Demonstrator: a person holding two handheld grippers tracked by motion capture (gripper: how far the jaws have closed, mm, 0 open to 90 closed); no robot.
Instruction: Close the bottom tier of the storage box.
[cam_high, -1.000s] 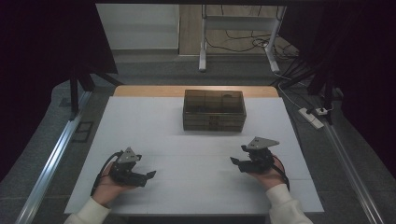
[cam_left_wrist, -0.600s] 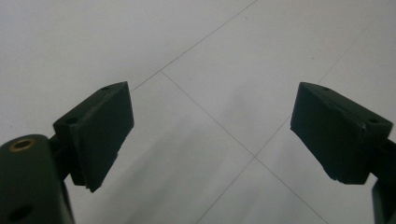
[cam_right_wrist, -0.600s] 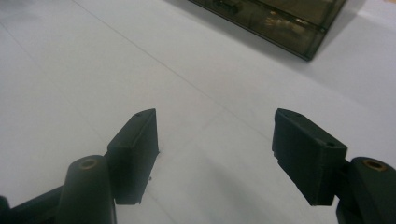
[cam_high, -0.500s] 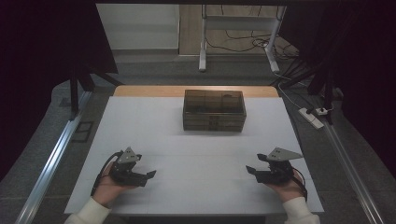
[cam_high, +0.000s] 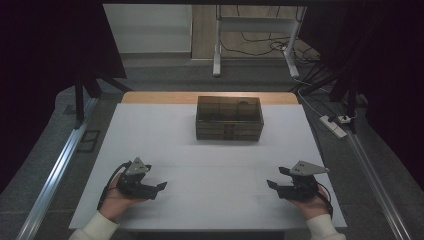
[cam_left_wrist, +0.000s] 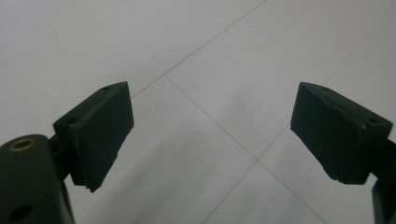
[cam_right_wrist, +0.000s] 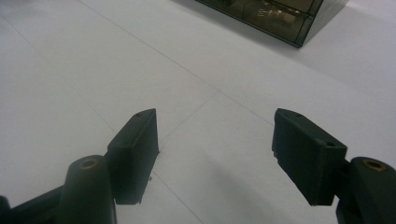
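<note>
A dark, see-through drawer box (cam_high: 229, 118) stands at the far middle of the white table (cam_high: 210, 150); its near corner also appears in the right gripper view (cam_right_wrist: 275, 16). My left gripper (cam_high: 159, 188) rests near the front left of the table, held by a hand, open with nothing between its jaws; its own view looks past the open left gripper (cam_left_wrist: 210, 135) at bare table. My right gripper (cam_high: 272, 184) rests at the front right, open and holding nothing; the gap of the right gripper (cam_right_wrist: 215, 149) spans bare table. Both point toward the table's middle.
A metal rail (cam_high: 55, 175) runs along the floor on the left. A power strip (cam_high: 334, 126) and cables lie on the floor at the right. A white stand's legs (cam_high: 217, 50) rise beyond the table. Dark curtains hang at both sides.
My right gripper has moved to the right and toward the front edge of the table and has settled lower. My left gripper has stayed in place.
</note>
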